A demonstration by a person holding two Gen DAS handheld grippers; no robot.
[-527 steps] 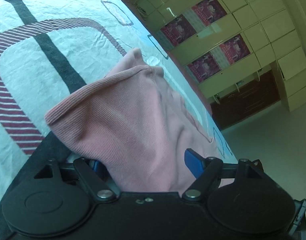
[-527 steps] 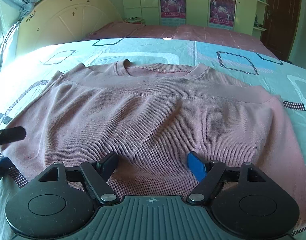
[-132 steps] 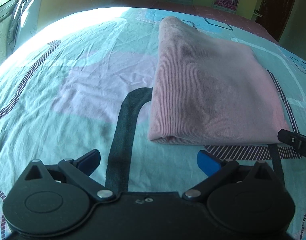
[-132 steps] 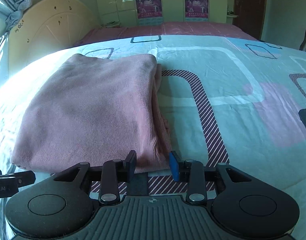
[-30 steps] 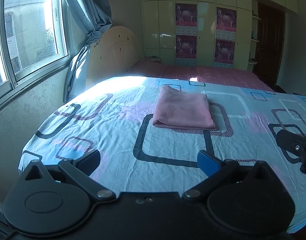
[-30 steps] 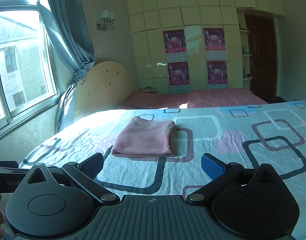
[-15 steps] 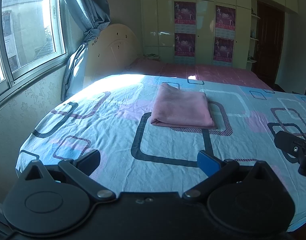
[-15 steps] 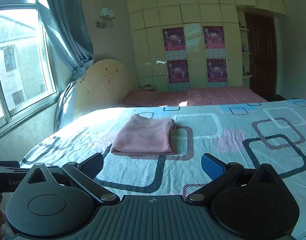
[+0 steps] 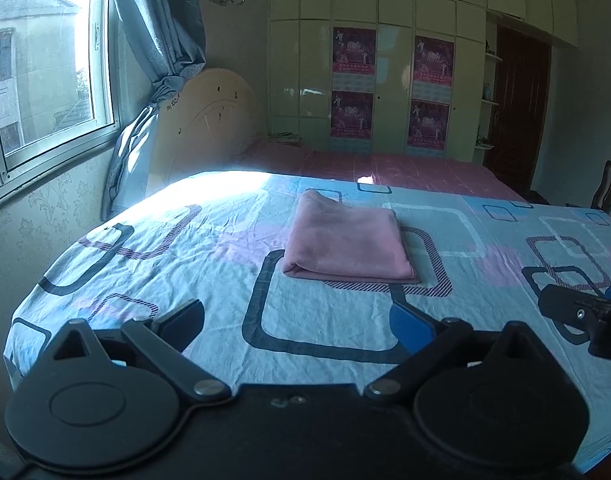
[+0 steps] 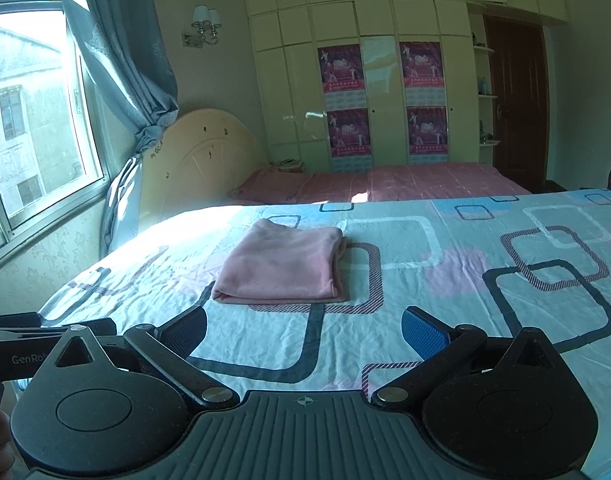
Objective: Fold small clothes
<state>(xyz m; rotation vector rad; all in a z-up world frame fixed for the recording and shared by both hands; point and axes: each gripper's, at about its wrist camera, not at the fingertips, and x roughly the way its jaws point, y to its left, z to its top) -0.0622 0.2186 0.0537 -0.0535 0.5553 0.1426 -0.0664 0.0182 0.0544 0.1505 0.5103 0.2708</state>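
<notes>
A pink knit garment (image 9: 347, 244) lies folded into a neat rectangle in the middle of the bed; it also shows in the right wrist view (image 10: 283, 266). My left gripper (image 9: 297, 322) is open and empty, held back from the bed's near edge, well short of the garment. My right gripper (image 10: 303, 330) is open and empty too, also back from the bed. The right gripper shows at the right edge of the left wrist view (image 9: 585, 314); the left gripper shows at the left edge of the right wrist view (image 10: 45, 334).
The bed has a light blue sheet (image 9: 185, 264) with rounded square patterns. A cream headboard (image 9: 209, 120), a window with blue curtain (image 9: 161, 32) and a wardrobe wall with posters (image 9: 393, 88) stand beyond. A dark door (image 9: 517, 112) and a chair (image 9: 609, 188) are at the right.
Both grippers have moved slightly closer to the bed over the last second. The folded garment has not moved. Both stay open.
</notes>
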